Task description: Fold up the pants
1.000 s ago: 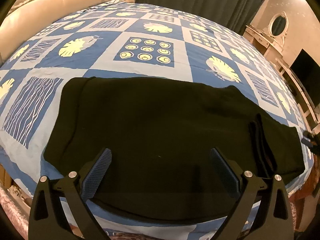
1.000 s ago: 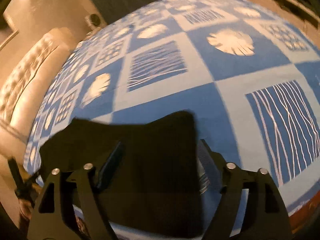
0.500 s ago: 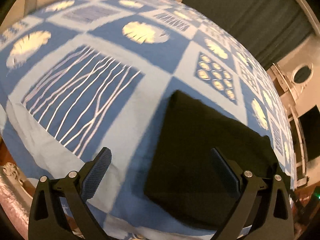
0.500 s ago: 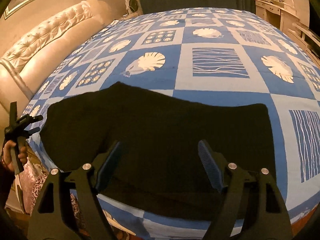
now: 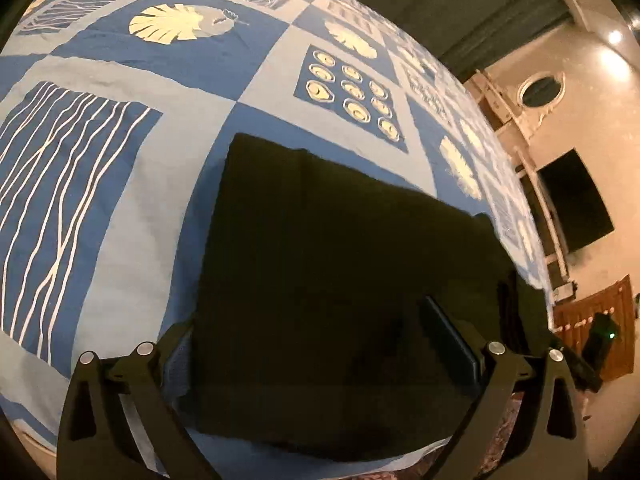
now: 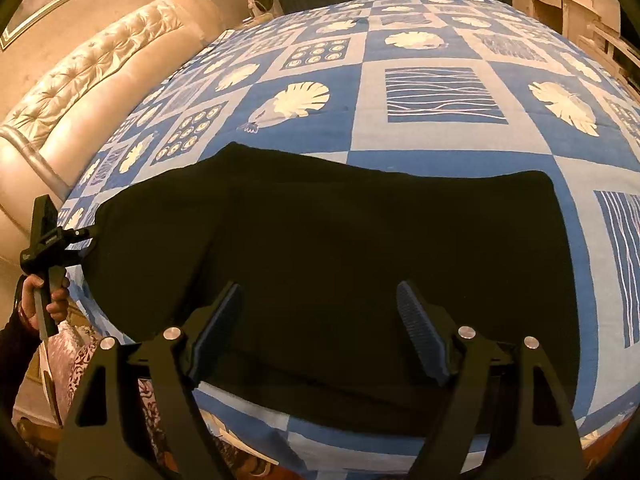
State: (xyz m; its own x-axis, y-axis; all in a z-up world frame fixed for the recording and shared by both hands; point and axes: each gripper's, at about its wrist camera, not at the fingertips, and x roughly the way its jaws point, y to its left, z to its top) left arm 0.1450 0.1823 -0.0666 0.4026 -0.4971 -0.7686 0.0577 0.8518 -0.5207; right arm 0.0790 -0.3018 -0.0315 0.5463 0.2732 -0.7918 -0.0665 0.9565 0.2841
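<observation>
Since a second ago the left gripper (image 5: 320,344) has swung off the middle of the pants (image 5: 344,248) to their end edge, which now lies between its wide-open jaws, gripping nothing. The right gripper (image 6: 320,328) is just as wide open and empty, with black cloth between and past its jaws. Beyond both, the pants lie flat along the bedspread's (image 6: 432,32) near edge, probably so an end can be grabbed and folded over.

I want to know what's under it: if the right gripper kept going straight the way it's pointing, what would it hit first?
Most likely the black pants spread on the blue patterned bedspread. The right gripper is open, angled down at them, nothing between its fingers. Depth is hard to judge.
</observation>
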